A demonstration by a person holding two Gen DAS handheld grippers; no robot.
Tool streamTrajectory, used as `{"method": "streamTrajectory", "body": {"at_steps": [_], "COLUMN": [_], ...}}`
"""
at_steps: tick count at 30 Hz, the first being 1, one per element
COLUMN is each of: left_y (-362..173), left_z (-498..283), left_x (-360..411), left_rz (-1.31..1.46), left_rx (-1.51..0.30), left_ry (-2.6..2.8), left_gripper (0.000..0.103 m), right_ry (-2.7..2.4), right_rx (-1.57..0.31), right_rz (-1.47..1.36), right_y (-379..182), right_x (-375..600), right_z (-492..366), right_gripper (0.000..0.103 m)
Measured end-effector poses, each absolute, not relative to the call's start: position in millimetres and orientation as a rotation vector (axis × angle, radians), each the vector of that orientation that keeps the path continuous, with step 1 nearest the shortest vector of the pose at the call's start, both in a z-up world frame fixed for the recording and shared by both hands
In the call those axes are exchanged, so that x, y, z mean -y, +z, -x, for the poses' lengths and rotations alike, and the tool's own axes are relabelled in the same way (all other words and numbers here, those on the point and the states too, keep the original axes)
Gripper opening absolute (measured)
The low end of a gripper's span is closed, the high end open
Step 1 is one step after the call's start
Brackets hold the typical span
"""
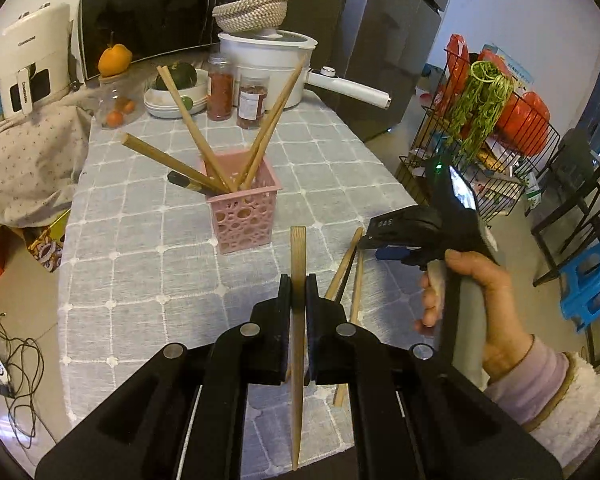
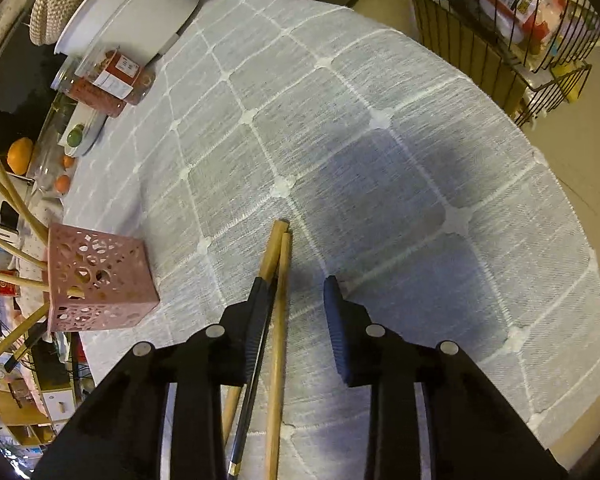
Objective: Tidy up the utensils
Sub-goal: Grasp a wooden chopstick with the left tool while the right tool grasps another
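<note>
My left gripper is shut on a wooden chopstick, held upright above the table, in front of the pink holder. The holder stands mid-table with several wooden chopsticks and a black one leaning in it. My right gripper is open, low over loose chopsticks lying on the tablecloth: two wooden, one black. They lie beside its left finger. The right gripper also shows in the left wrist view, right of the holder. The holder shows in the right wrist view at the left.
At the table's far end stand spice jars, a white pot with a woven basket on top, a bowl of fruit and a microwave. A wire rack stands right of the table. The grey checked tablecloth covers the table.
</note>
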State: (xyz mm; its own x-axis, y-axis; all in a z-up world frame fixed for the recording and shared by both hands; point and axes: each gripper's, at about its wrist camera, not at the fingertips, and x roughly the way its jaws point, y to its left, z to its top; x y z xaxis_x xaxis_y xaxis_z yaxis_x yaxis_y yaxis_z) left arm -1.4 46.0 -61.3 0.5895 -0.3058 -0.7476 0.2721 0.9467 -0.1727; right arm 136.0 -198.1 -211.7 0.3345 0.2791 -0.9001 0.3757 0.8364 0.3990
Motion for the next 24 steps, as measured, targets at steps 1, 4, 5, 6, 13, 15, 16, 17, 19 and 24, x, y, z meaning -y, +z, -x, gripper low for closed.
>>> {"method": "streamTrajectory", "body": {"at_steps": [1, 4, 5, 6, 13, 15, 16, 17, 19, 24], "left_y": [-61.5, -60.0, -59.8, -58.8, -56.3, -56.4, -56.0, -55.4, -53.1, -47.4], "left_z": [1.5, 2.9, 3.2, 3.0, 6.7, 7.4, 7.9, 8.6, 10.5, 15.8], "left_x": [-48.4, -55.2, -56.8, -58.2, -54.6, -53.7, -53.8, -54.2, -55.0, -55.8], "left_rz": [0.047, 0.058, 0.060, 0.064, 0.049, 0.039, 0.037, 0.036, 0.032, 0.020], "left_rx": [-0.881, -0.876, -0.873, -0.869, -0.853, -0.850, -0.848, -0.845, -0.834, -0.808], "left_ry": [-0.336, -0.327, -0.326, -0.324, -0.325, -0.319, -0.315, -0.313, -0.308, -0.295], "left_gripper": [0.006, 0.006, 0.006, 0.007, 0.007, 0.007, 0.007, 0.007, 0.007, 0.007], "right_ry": [-0.077, -0.116, -0.128, -0.133, -0.131, -0.104, -0.087, -0.068, -0.050, 0.030], "right_rx": [-1.255, -1.245, -1.242, -1.238, -1.224, -1.216, -1.215, -1.206, -1.169, -1.036], "right_rz": [-0.601, -0.529, -0.503, -0.485, -0.415, -0.425, -0.448, -0.478, -0.485, -0.452], "right_y": [-212.3, -211.0, -210.8, -210.5, -210.7, -211.1, -211.6, -210.4, -202.1, -157.6], "right_x": [195.9, 190.0, 188.0, 186.8, 174.9, 172.9, 173.8, 175.8, 177.3, 176.6], "right_z": [-135.8, -134.2, -134.2, -133.5, -136.5, -135.4, -135.0, -132.1, -125.5, -97.2], "right_gripper": [0.029, 0.021, 0.019, 0.016, 0.015, 0.009, 0.007, 0.007, 0.006, 0.006]}}
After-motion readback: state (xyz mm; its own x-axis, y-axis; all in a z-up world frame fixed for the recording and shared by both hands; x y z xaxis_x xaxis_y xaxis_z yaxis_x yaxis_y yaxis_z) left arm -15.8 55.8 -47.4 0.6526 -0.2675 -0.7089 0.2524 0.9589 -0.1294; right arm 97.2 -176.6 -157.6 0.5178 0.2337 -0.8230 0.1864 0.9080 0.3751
